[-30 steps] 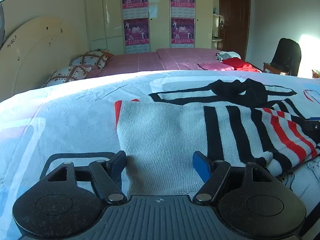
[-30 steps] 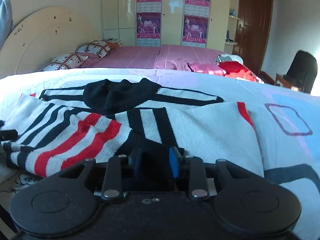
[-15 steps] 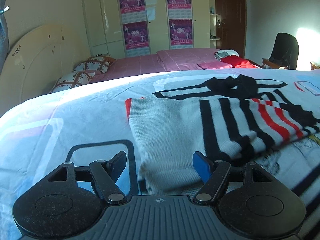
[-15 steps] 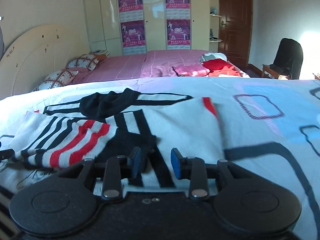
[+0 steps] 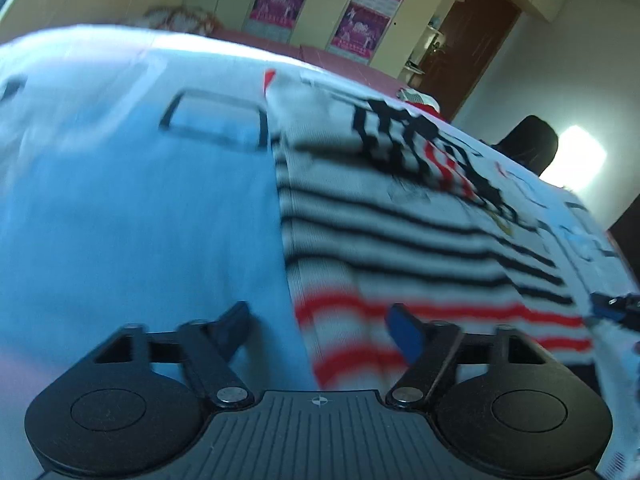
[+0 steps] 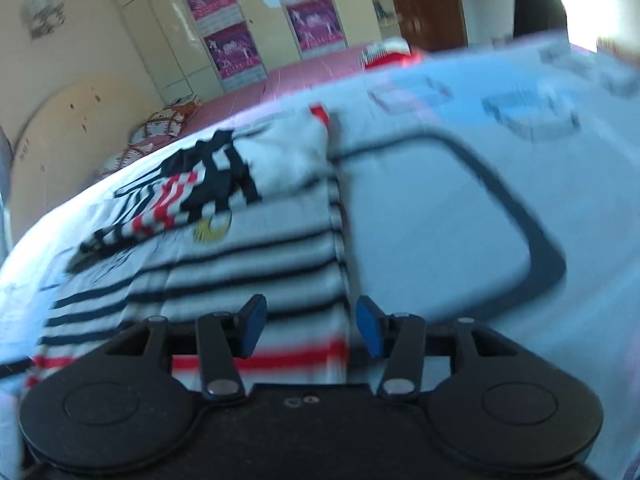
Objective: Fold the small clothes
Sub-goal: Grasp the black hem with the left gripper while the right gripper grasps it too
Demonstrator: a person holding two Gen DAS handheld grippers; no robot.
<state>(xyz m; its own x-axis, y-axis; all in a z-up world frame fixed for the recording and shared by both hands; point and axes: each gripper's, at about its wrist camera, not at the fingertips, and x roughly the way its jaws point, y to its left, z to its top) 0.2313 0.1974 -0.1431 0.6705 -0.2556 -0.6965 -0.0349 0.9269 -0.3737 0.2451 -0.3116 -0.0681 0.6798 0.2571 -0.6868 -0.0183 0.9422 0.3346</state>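
We see one striped sweater lying flat on the bed cover. It has black, white and red stripes. Its long way runs from the near edge toward the far wall, and the red stripes are nearest to us. The pictures are blurry. Our left tongs hang over its left edge, closing, pads apart, with nothing gripped. Our right tongs hang over its right edge, opening, with nothing gripped. Four pink posters hang on the cupboards; we cannot read their writing.

Both wrist views look steeply down, close over the striped sweater they share.
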